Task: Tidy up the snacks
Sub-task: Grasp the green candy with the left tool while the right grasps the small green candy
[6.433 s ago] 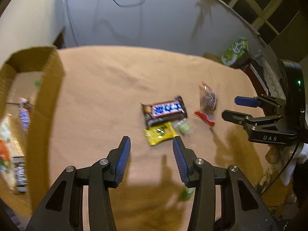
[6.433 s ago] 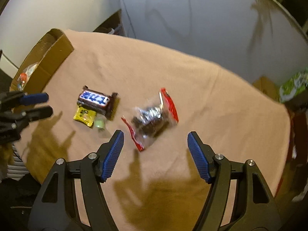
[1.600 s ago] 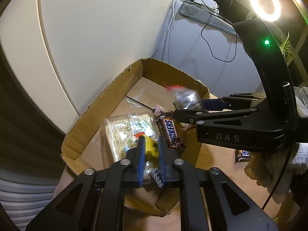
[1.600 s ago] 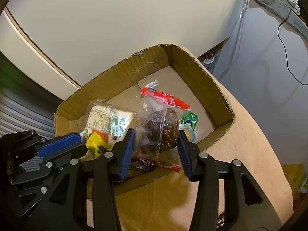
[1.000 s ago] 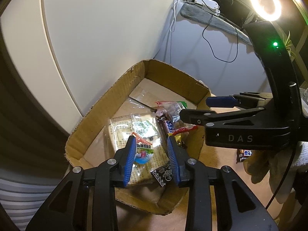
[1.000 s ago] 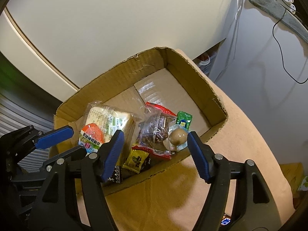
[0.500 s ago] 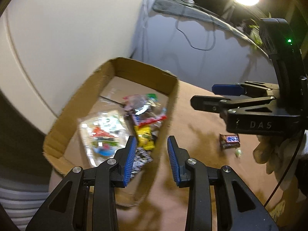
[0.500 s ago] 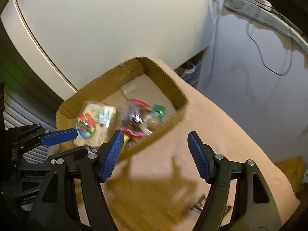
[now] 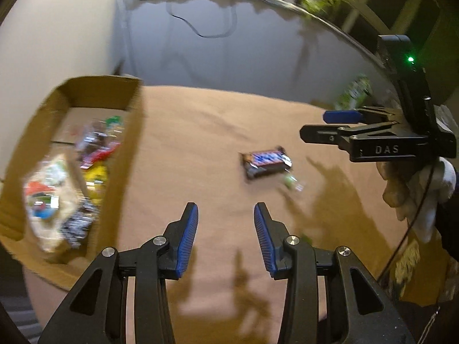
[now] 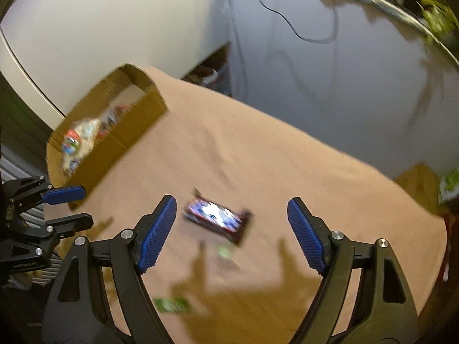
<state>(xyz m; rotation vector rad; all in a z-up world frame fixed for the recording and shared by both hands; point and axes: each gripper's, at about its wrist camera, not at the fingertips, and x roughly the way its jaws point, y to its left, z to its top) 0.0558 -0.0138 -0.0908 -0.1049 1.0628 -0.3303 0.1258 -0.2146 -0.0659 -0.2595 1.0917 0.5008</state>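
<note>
One chocolate bar (image 9: pixel 266 162) in a dark wrapper with a blue and white label lies near the middle of the counter (image 9: pixel 200 132), which is covered by a tan cloth; its lettering is too blurred to read. A small green sweet (image 9: pixel 291 182) lies just beside it, and a flat green packet (image 10: pixel 172 305) sits nearer the counter's front edge. At the counter's left end stands an open cardboard box (image 9: pixel 126 154) with several wrapped snacks (image 9: pixel 57 189) inside, all blurred. Behind are a pale wall and a grey surface with a dark cable (image 9: pixel 200 30).

The right gripper (image 10: pixel 231 233) points down over the bar, its jaws spread wide and just widened, pinching nothing. Its side reads "DAS", and a gloved hand (image 9: pixel 416 189) holds it. The left gripper (image 9: pixel 226 236) hangs between box and bar, jaws apart, just opened further, empty.
</note>
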